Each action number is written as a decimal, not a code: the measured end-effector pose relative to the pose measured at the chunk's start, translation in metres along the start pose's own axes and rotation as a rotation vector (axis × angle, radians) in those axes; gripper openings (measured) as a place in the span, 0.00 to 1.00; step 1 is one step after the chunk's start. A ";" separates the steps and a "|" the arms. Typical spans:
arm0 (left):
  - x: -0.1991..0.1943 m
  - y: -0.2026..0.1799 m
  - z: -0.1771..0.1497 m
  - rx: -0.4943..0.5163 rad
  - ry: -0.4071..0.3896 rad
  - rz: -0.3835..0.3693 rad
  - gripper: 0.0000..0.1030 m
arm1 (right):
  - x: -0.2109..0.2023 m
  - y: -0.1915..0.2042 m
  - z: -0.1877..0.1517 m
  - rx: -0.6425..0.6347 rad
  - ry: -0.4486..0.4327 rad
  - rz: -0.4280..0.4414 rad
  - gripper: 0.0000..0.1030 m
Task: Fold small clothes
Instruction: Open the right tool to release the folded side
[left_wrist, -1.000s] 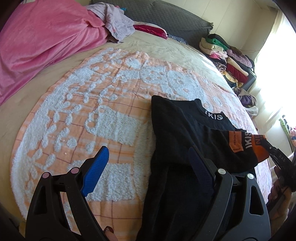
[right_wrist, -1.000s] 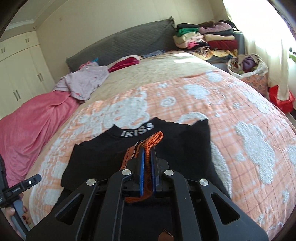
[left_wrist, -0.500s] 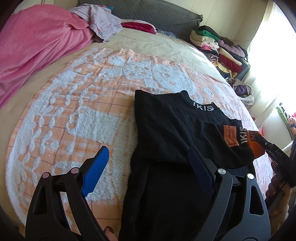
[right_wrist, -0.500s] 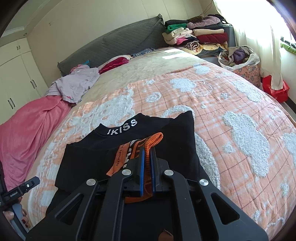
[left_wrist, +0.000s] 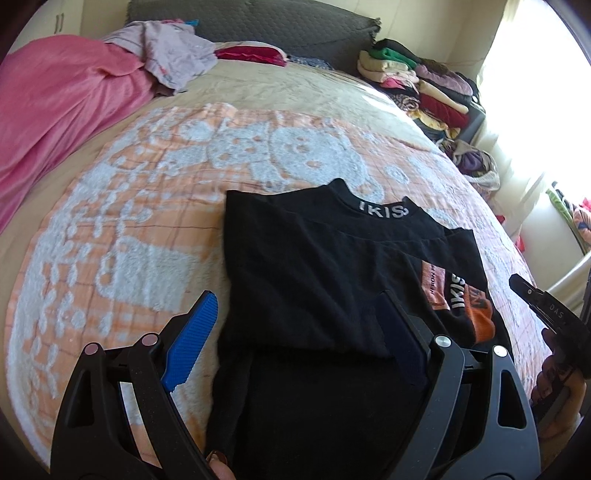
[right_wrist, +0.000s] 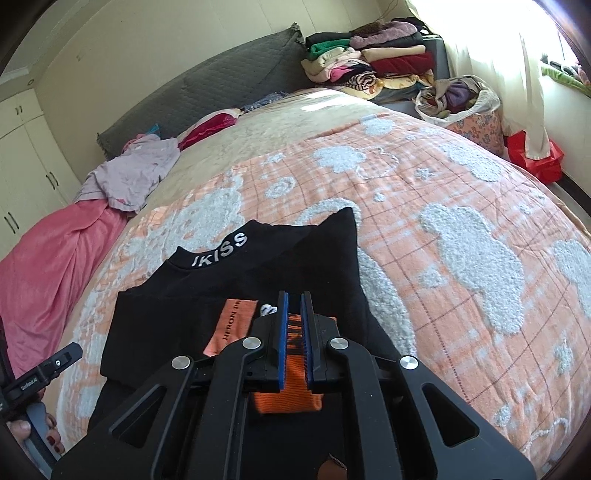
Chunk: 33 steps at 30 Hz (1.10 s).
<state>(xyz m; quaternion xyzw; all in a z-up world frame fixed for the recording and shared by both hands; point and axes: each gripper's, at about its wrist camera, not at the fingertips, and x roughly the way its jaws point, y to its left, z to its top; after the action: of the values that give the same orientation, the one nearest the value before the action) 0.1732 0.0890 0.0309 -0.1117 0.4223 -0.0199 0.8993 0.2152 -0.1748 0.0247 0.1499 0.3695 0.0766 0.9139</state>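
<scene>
Black top (left_wrist: 317, 280) flat on the peach blanket (left_wrist: 122, 229), collar toward the grey headboard (left_wrist: 266, 26), hem nearest. Right gripper (right_wrist: 294, 314) pinched on its orange cuff (right_wrist: 288, 391); left gripper (left_wrist: 299, 321) spread wide, empty.

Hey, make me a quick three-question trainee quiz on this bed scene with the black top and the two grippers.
1. True or false: the left gripper is clamped on the black top.
2. What does the right gripper pinch? A) orange cuff B) pink blanket C) collar
3. Fill in: the white lettering sits on the top's ____.

Key: 1 false, it stands open; 2 A; 3 collar.
</scene>
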 end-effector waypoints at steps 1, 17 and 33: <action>0.002 -0.003 0.000 0.006 0.004 -0.002 0.78 | -0.001 0.000 -0.001 -0.004 0.001 -0.002 0.06; 0.070 -0.015 -0.017 0.125 0.189 -0.006 0.50 | 0.015 0.056 -0.027 -0.193 0.093 0.052 0.20; 0.067 -0.012 -0.019 0.126 0.185 -0.022 0.50 | 0.076 0.068 -0.045 -0.233 0.251 -0.025 0.31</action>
<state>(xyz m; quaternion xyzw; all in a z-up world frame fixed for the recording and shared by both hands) 0.2024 0.0654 -0.0294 -0.0571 0.5003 -0.0667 0.8614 0.2359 -0.0816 -0.0334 0.0275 0.4710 0.1255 0.8727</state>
